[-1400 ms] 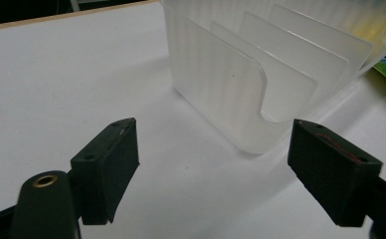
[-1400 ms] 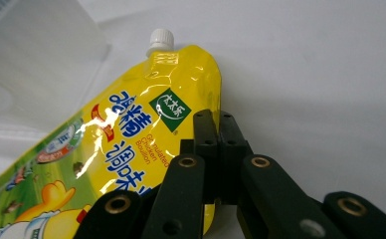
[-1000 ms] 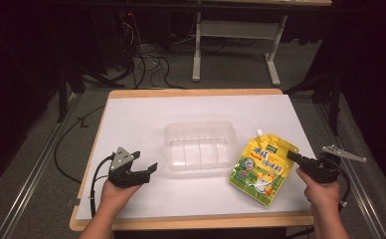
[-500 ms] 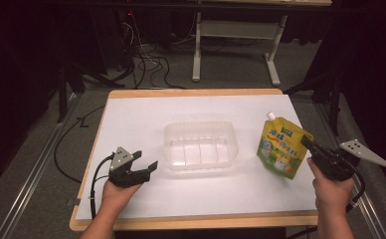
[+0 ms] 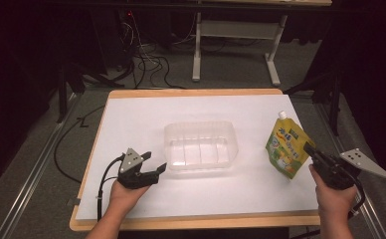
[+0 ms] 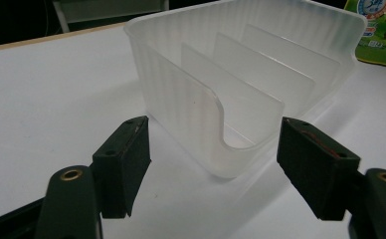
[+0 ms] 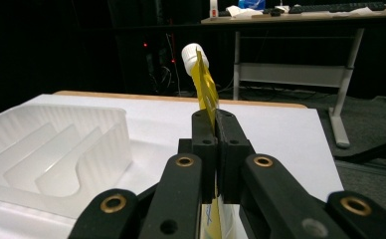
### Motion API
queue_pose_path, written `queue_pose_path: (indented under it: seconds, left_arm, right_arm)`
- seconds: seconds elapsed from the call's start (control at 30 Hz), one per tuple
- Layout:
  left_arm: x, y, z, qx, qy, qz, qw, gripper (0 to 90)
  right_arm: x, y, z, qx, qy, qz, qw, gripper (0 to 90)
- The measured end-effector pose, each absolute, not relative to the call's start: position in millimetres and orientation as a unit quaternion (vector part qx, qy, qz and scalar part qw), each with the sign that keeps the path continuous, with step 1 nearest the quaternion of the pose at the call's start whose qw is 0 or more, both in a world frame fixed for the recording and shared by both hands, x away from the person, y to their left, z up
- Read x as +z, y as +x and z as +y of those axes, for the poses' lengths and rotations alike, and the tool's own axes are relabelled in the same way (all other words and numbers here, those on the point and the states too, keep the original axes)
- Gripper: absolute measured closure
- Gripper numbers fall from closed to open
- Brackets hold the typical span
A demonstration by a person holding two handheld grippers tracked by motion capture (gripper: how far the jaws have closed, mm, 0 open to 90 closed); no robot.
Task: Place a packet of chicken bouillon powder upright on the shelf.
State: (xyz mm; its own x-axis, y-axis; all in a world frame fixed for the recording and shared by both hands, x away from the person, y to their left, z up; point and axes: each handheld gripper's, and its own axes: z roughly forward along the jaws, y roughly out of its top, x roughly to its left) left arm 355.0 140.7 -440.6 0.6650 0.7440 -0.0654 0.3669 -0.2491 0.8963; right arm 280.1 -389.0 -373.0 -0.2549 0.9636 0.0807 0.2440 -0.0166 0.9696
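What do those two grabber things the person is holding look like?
Both are black. The left gripper and the right gripper each carry a grey three-cornered plate with small holes on top. A black cable trails from the left one. Up close, the jaws are flat black blocks on arms with brass-coloured rivets. The forearms are bare, no sleeves showing.

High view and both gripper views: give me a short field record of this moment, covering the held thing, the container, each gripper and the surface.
held thing: yellow spouted drink pouch, lifted upright, white cap on top
holder: right gripper, fingers shut on the pouch's edge
container: clear plastic divided tray, mid-table, nothing in it
left gripper: jaws have just been closing, apart either side of the tray's near corner, not touching
surface: white table top
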Motion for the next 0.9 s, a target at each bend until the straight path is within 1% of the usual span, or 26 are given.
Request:
queue_pose_path:
  seconds: [0.13,0.27,0.43,0.5,0.53,0.67,0.83,0.9]
  left_arm:
    - [-445,363,134,0.185,0.761,0.373,0.497,32.6]
    - [-450,368,125,0.188,0.759,0.383,0.491,36.2]
    - [-451,370,116,0.199,0.757,0.388,0.486,37.6]
    - [-451,370,114,0.203,0.755,0.391,0.486,37.7]
    - [-451,371,114,0.203,0.754,0.392,0.486,37.7]
    - [-453,373,112,0.200,0.753,0.397,0.486,40.4]
    - [-454,372,109,0.209,0.762,0.387,0.475,50.7]
    - [-454,372,108,0.209,0.764,0.386,0.473,53.9]
  right_arm:
    - [-375,277,-389,0.508,0.503,0.605,0.351,88.6]
    - [-377,278,-389,0.502,0.508,0.606,0.350,83.5]
    - [-385,285,-385,0.489,0.519,0.618,0.330,60.6]
    - [-388,289,-384,0.482,0.522,0.626,0.321,53.6]
    - [-390,291,-384,0.476,0.524,0.630,0.319,51.9]
    - [-395,296,-388,0.475,0.528,0.630,0.314,51.2]
    - [-403,301,-392,0.475,0.533,0.632,0.301,58.4]
    - [-404,302,-392,0.477,0.533,0.632,0.298,62.8]
